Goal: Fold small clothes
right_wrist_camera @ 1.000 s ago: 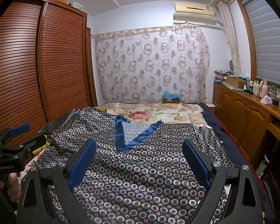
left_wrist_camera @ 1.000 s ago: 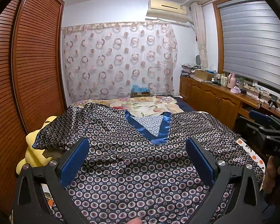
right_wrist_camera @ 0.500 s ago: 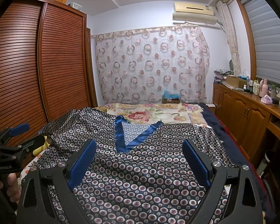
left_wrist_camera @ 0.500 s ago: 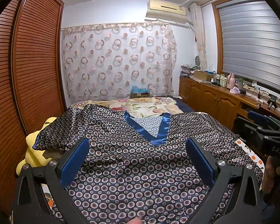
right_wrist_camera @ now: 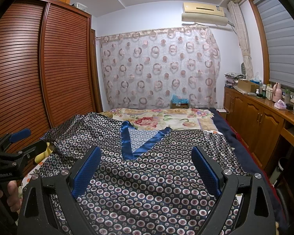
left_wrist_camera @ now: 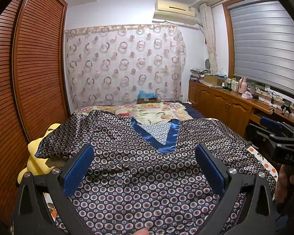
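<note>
Navy satin circle-print V-neck top (left_wrist_camera: 147, 176) lies flat on bed (right_wrist_camera: 166, 117); left hand-held gripper (left_wrist_camera: 145, 156) and right hand-held gripper (right_wrist_camera: 145, 156) gape wide, empty.

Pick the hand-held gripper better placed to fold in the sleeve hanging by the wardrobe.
Left. That sleeve lies on the left hand-held gripper's side; the right hand-held gripper, open too, hovers further from it.

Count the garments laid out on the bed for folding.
1: a dark circle-patterned top with a blue V-neck trim, spread across the near half of the bed. Anything beneath it would be hidden.
</note>
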Available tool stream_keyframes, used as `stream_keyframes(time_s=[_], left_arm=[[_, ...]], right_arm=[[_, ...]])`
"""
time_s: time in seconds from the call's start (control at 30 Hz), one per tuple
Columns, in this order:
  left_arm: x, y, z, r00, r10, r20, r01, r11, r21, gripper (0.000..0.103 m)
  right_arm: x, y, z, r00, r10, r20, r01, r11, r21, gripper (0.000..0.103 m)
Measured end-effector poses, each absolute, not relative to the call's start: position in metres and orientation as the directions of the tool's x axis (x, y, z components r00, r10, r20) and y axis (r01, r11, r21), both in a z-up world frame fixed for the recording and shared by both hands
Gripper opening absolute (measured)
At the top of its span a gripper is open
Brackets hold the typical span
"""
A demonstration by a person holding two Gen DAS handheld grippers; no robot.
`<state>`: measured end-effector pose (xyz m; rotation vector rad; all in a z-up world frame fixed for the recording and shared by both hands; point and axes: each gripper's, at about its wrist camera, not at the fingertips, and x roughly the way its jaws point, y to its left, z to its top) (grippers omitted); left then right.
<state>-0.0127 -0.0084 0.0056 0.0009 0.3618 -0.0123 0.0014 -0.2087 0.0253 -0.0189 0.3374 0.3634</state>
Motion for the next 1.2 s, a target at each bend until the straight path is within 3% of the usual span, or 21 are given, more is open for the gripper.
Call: stream_keyframes(time_s=[0.33,0.77,1.2], left_arm=[[-0.003,0.002,-0.001,0.926,0.005,-0.377,-0.008,1.000,-0.007,0.103],[0.042,0.051,-0.035,0.862,0.023,-0.507,-0.041,0.999,-0.025,0.103],[0.075,0.115,-0.040,0.840,0.035,-0.541,-0.065,0.997,-0.036,0.103]], right_arm=[[0.015,-0.203,0.012,0.839,0.395,-0.374,-0.403,0.913,0.060,0.094],[0.057,-0.180,-0.017,0.749,0.468,-0.469,-0.490,0.867,0.083,0.094],[0.090,-0.158,-0.029,0.700,0.476,-0.532,-0.510,0.855,0.093,0.094]])
